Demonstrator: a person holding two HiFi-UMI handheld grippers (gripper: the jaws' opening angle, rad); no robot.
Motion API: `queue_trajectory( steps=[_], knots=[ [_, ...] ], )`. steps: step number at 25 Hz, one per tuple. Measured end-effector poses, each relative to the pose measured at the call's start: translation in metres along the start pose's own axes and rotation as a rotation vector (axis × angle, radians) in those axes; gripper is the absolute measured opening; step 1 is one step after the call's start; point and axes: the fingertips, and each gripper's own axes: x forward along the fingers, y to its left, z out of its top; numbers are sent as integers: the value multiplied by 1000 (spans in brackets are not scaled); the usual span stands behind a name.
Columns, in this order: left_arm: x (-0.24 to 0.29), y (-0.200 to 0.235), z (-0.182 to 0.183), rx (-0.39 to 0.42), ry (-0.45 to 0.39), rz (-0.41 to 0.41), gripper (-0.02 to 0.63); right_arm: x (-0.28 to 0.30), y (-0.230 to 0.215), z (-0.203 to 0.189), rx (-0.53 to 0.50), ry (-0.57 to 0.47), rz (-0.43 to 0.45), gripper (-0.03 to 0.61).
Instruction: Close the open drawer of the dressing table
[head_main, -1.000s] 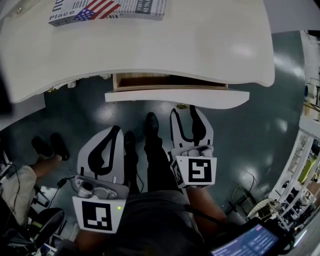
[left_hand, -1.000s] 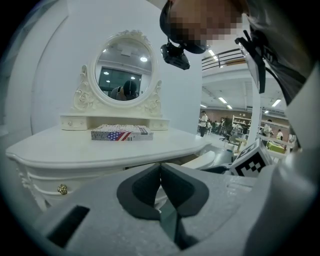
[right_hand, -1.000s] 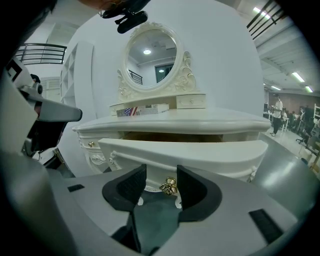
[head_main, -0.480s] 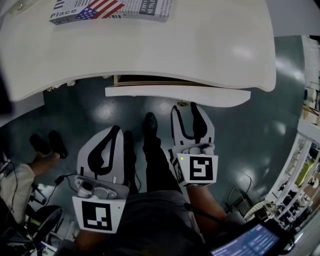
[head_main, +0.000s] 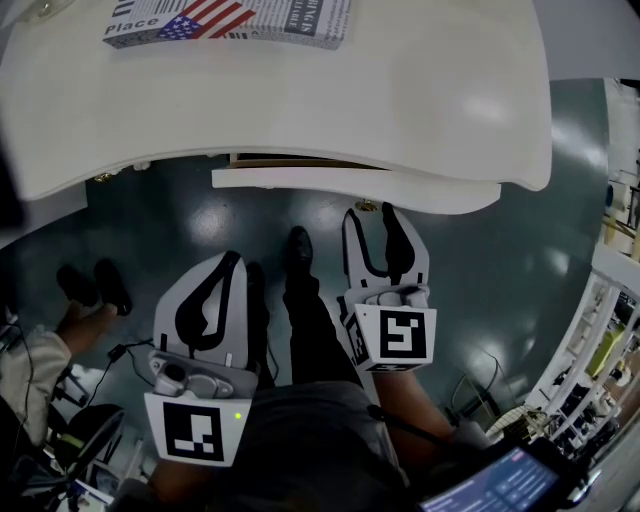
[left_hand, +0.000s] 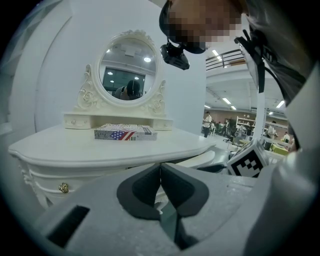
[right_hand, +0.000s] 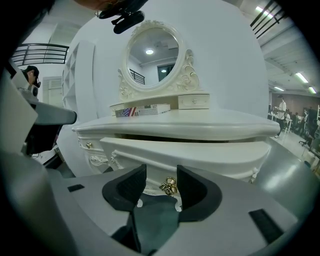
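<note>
The white dressing table (head_main: 420, 90) fills the top of the head view. Its drawer front (head_main: 355, 187) stands out a little from under the top, with only a thin sliver of wooden inside (head_main: 300, 159) showing. My right gripper (head_main: 368, 214) is open at the drawer front, its jaws on either side of the gold knob (right_hand: 168, 186) without clamping it. In the right gripper view the drawer front (right_hand: 200, 155) spans the frame just beyond the right gripper (right_hand: 161, 171). My left gripper (head_main: 236, 260) hangs lower and to the left, shut on nothing (left_hand: 160, 172).
A flag-printed box (head_main: 230, 18) lies on the table top before an oval mirror (left_hand: 127, 75). A side drawer knob (left_hand: 63, 188) shows at the left. The person's shoe (head_main: 300, 245) is under the drawer, and someone else's feet (head_main: 88, 285) are at the left.
The drawer has slid inward, so the open gap has shrunk to a sliver. My right gripper moved forward with it. The left gripper stayed put.
</note>
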Motion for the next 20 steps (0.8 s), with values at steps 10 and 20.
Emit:
queue_trajectory(
  steps=[10, 20],
  knots=[
    [0, 1, 0, -6, -5, 9, 15, 5, -1, 2, 7, -3, -4, 176],
    [0, 4, 0, -9, -6, 22, 15, 12, -4, 5, 6, -6, -3, 176]
  ],
)
